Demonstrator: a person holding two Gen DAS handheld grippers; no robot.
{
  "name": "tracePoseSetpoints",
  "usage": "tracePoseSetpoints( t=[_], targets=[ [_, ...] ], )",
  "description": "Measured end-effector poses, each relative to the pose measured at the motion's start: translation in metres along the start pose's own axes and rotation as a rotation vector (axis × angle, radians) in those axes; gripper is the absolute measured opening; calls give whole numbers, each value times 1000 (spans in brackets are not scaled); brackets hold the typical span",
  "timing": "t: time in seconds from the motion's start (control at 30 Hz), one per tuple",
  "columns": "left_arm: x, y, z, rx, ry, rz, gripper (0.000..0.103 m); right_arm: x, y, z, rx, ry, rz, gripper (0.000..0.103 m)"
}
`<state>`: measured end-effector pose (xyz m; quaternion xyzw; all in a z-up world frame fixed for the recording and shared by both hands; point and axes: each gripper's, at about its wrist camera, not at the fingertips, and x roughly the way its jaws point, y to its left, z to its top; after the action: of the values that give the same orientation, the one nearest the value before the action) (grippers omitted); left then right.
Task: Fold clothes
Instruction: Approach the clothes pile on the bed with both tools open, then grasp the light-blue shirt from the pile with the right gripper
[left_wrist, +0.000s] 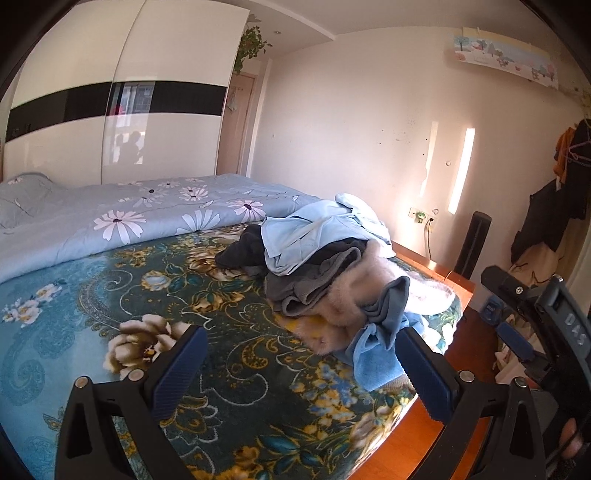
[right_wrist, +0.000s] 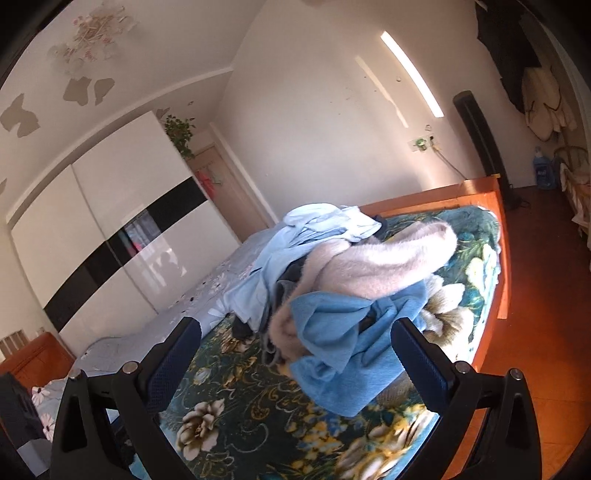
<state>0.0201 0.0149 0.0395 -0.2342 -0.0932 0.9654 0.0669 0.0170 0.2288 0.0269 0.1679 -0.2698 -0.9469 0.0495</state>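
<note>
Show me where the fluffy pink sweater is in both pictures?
Left wrist view: fluffy pink sweater, right of centre, under the grey clothes.
Right wrist view: centre, draped across the pile's top.
Shared landmark: the blue cloth lying against it.

Home bedroom: bed (left_wrist: 92, 332) w/ floral blanket, daisy quilt (left_wrist: 122, 218), sliding-door wardrobe (left_wrist: 110, 110) by door, clothes heap (left_wrist: 325, 266) on bed, coats on wall hooks (left_wrist: 561, 192), wood floor.
</note>
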Motion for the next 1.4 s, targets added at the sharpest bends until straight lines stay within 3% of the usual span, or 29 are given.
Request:
tracePoseSetpoints(
  t=[0.2, 0.4, 0.67, 0.97, 1.2, 1.33, 1.4],
  targets=[
    [6, 10, 6, -53, -7, 0, 103, 11, 1, 5, -23, 14, -2, 103],
    [9, 15, 8, -59, 8, -9, 103, 12, 7, 6, -40, -30, 31, 103],
    [8, 18, 12, -58, -35, 19, 103, 13, 10, 11, -48, -75, 17, 103],
    [16, 22, 16, -75, -68, -14, 103, 21, 10, 16, -90, -92, -4, 103],
    [7, 41, 29, -148, -121, -107, 103, 56, 1, 58, -131, -52, 43, 103],
    [4, 57, 33, -158, -139, -133, 103, 113, -2, 92, -132, 54, 108, 103],
    [4, 64, 32, -145, -133, -121, 103, 150, 1, 101, -123, 147, 117, 103]
  ],
)
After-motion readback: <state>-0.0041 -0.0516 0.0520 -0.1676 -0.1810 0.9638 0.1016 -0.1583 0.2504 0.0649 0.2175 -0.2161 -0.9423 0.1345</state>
